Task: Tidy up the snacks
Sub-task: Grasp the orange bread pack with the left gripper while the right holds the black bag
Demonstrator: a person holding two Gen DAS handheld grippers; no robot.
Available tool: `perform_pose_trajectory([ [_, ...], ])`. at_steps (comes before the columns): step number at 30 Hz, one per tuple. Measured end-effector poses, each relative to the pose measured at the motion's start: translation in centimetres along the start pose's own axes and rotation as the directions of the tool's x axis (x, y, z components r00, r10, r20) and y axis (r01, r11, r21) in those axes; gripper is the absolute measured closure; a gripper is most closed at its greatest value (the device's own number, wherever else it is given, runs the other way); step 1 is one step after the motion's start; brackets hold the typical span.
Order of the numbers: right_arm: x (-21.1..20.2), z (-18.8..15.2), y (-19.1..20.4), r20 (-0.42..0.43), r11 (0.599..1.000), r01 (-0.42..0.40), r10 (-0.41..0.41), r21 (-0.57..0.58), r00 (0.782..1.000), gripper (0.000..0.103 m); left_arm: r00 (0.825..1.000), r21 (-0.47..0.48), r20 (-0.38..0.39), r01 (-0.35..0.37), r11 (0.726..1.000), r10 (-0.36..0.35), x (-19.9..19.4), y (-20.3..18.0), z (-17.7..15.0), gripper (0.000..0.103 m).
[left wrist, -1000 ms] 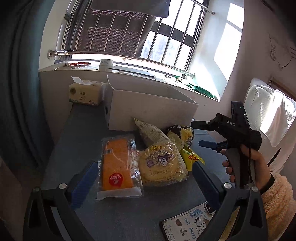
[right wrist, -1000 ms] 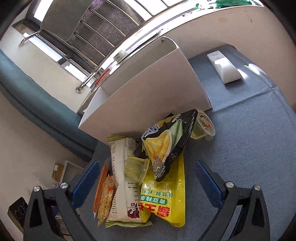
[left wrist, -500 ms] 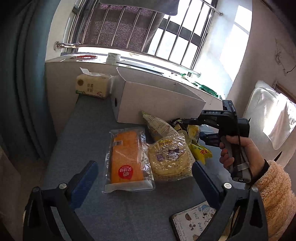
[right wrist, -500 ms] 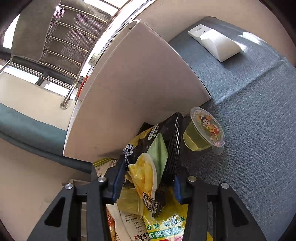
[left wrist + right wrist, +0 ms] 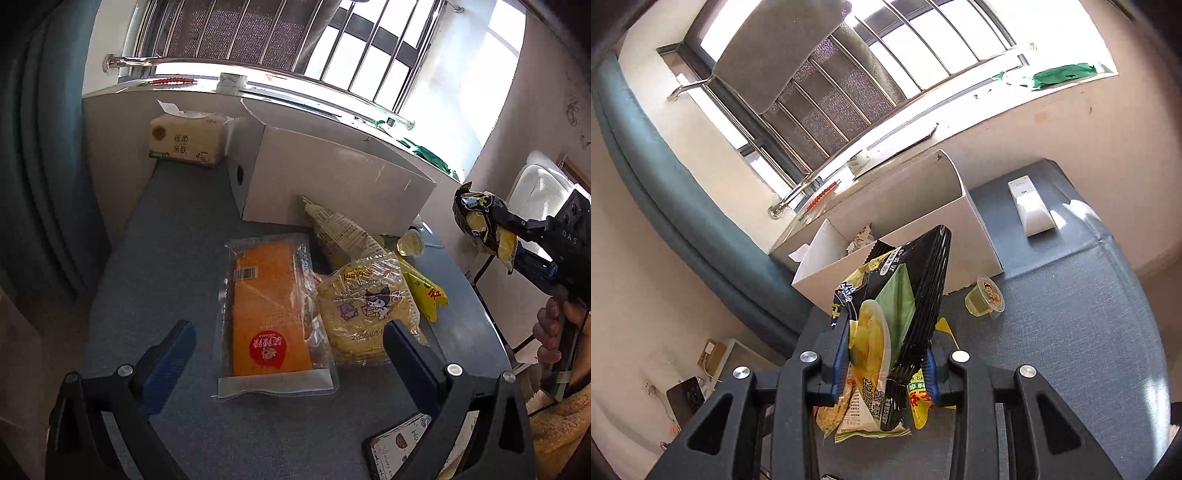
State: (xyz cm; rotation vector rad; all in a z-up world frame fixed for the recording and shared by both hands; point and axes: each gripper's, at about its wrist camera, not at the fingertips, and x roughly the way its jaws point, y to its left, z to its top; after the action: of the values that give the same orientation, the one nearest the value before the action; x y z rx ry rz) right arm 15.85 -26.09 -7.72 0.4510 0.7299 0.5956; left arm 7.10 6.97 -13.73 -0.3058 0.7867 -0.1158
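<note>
My right gripper (image 5: 886,363) is shut on a black and yellow snack bag (image 5: 905,295) and holds it in the air before the open white box (image 5: 916,236); it also shows in the left wrist view (image 5: 484,225). My left gripper (image 5: 291,354) is open and empty, above an orange cake pack (image 5: 269,306) and a yellow biscuit bag (image 5: 365,310). A white noodle bag (image 5: 343,232), a yellow bean bag (image 5: 424,291) and a jelly cup (image 5: 986,295) lie on the grey table (image 5: 166,266) by the white box (image 5: 332,181).
A tissue pack (image 5: 184,140) stands left of the box by the wall. A white remote (image 5: 1030,210) lies right of the box. A phone (image 5: 399,446) lies at the table's near edge. The windowsill and bars are behind.
My right gripper has lifted the black and yellow bag off the pile and up toward the box's rim. My left gripper has come closer over the orange pack.
</note>
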Motion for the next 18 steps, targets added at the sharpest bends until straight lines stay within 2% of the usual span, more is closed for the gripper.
perform_pose_trajectory([
  [4,-1.8,-1.7,0.8,0.007,0.999,0.010,-0.009,-0.048,1.000,0.067,0.995,-0.065,-0.101,-0.026,0.998,0.019,3.3,1.0,2.1,0.000],
  [8,-2.1,-3.0,1.3,-0.004,0.995,0.045,-0.046,-0.093,0.999,0.067,0.987,-0.123,-0.158,-0.025,0.992,0.005,6.9,1.9,4.2,0.000],
  [10,-2.2,-3.3,1.2,-0.011,0.995,0.045,-0.047,-0.089,0.999,0.067,0.977,-0.142,-0.210,-0.064,0.988,0.033,8.6,2.4,4.6,0.001],
  [11,-2.3,-3.7,1.1,-0.018,0.995,0.042,-0.043,-0.088,0.999,0.067,0.979,-0.119,-0.201,-0.066,0.991,0.041,8.8,2.2,4.9,0.000],
  [13,-2.3,-3.8,1.0,-0.020,0.995,0.037,-0.039,-0.089,0.999,0.067,0.971,-0.064,-0.226,-0.098,0.993,0.081,9.6,1.5,5.0,0.001],
  [15,-2.2,-3.9,1.2,-0.019,0.995,0.038,-0.040,-0.096,0.999,0.067,0.965,0.032,-0.225,-0.133,0.991,0.137,10.1,0.5,4.9,0.004],
  [16,-2.1,-4.0,1.2,-0.021,0.995,0.034,-0.037,-0.097,0.999,0.067,0.967,0.083,-0.204,-0.139,0.987,0.154,10.1,-0.1,4.7,0.008],
  [17,-2.0,-4.1,1.2,-0.026,0.995,0.030,-0.032,-0.098,0.999,0.067,0.976,0.079,-0.184,-0.102,0.992,0.115,9.9,-0.1,4.6,0.021],
  [18,-1.9,-4.2,1.2,-0.028,0.995,0.028,-0.031,-0.100,0.999,0.067,0.978,0.074,-0.182,-0.087,0.993,0.099,9.5,-0.1,4.5,0.027],
])
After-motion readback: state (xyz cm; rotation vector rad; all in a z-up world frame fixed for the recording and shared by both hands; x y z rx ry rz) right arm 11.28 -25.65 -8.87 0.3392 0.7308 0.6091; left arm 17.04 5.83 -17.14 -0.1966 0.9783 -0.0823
